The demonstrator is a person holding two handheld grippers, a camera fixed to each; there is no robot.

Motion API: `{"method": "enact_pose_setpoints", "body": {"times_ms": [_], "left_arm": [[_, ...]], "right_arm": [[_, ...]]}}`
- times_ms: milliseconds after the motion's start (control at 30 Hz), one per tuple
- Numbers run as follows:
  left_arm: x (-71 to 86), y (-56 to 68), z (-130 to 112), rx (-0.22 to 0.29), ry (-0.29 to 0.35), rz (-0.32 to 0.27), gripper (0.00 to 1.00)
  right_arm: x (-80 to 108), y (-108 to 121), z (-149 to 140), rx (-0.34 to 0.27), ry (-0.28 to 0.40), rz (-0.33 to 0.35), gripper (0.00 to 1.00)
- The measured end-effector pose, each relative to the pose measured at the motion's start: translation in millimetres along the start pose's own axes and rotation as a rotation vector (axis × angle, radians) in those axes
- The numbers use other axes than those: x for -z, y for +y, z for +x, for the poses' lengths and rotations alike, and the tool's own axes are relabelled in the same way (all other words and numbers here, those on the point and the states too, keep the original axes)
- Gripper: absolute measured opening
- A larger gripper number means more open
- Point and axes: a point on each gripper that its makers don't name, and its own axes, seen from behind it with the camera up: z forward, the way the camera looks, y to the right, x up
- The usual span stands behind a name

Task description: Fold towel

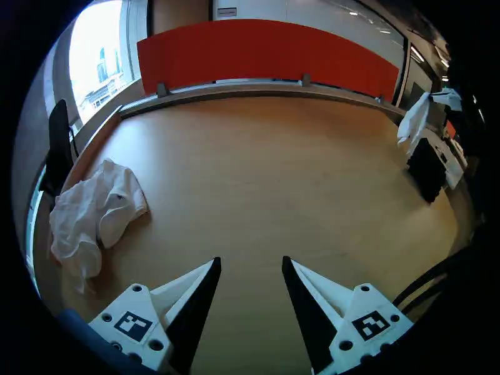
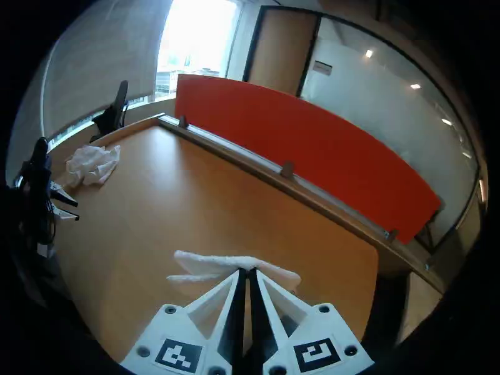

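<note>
Over wooden table point(image 1: 262, 175), left gripper point(image 1: 250, 259) gapes empty; right gripper point(image 2: 248, 271) pinches towel point(image 2: 206, 261), near edge hidden.

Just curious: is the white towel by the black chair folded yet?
Not folded: the towel lies crumpled in a loose heap on the table.

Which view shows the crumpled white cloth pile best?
The left gripper view: the crumpled white cloth pile lies near and large, with its folds visible. The right gripper view shows it small and distant.
</note>
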Motion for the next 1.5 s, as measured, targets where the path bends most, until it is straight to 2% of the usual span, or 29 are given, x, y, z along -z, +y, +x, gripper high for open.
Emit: {"method": "enact_pose_setpoints", "body": {"times_ms": [267,867,1167,1500], "left_arm": [[0.6,0.9,-1.7,-0.006,-0.004,0.002,0.71],[2.0,6.6,-2.4,-0.022,-0.009,0.006,0.71],[3.7,8.9,-1.6,-0.022,-0.007,0.007,0.71],[5.1,11.1,-3.0,-0.025,-0.009,0.009,0.71]], "right_arm": [[3.2,40.4,-6.0,-0.024,-0.014,-0.054,0.04],[12.4,98.2,-10.8,-0.058,-0.031,-0.127,0.04],[15.8,115.0,-7.9,-0.074,-0.026,-0.144,0.04],[13.8,120.1,-6.7,-0.077,-0.025,-0.148,0.04]]}}
